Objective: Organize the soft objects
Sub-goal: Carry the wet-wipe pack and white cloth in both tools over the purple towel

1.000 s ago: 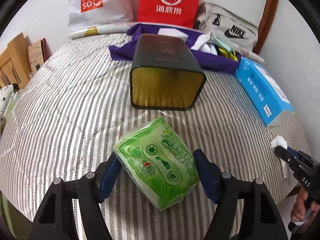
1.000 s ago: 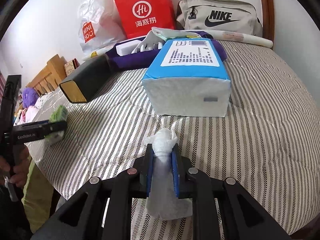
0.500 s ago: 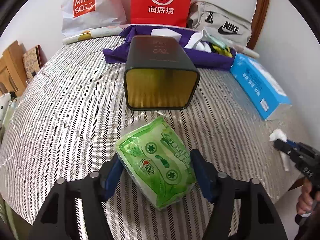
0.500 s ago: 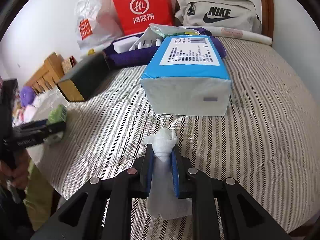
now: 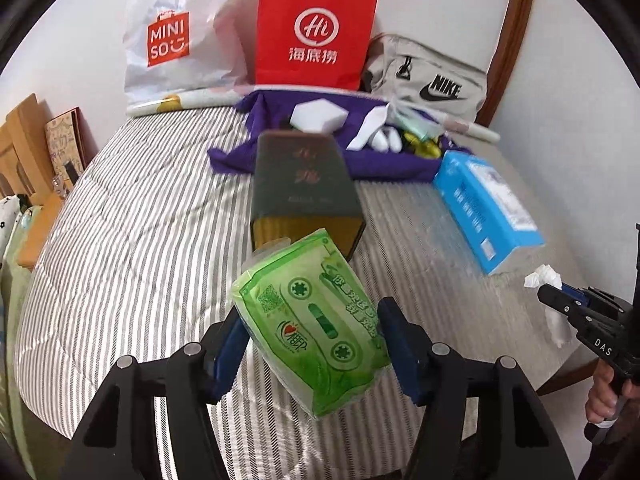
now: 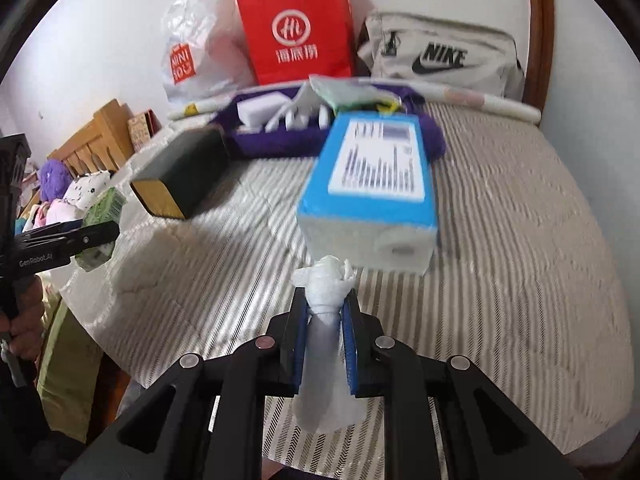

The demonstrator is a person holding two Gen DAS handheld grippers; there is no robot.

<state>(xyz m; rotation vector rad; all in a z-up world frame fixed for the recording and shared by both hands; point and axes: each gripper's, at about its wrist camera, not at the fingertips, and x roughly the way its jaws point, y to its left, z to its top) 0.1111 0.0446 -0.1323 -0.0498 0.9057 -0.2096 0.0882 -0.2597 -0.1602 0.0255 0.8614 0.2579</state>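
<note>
Both packs have come up off the striped bed point(image 5: 132, 216); the left gripper point(image 5: 310, 334), jaws just narrowed, pinches the green tissue pack point(image 5: 314, 320) above the bed's near edge, the dark tin point(image 5: 306, 184) lying open-mouthed just behind; the right gripper point(image 6: 325, 334) clamps a crumpled white tissue point(image 6: 325, 312) before the blue tissue box point(image 6: 372, 184); shopping bags line the far edge.

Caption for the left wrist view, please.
Left gripper holds a green tissue pack above the striped bed, facing a dark open box.
</note>
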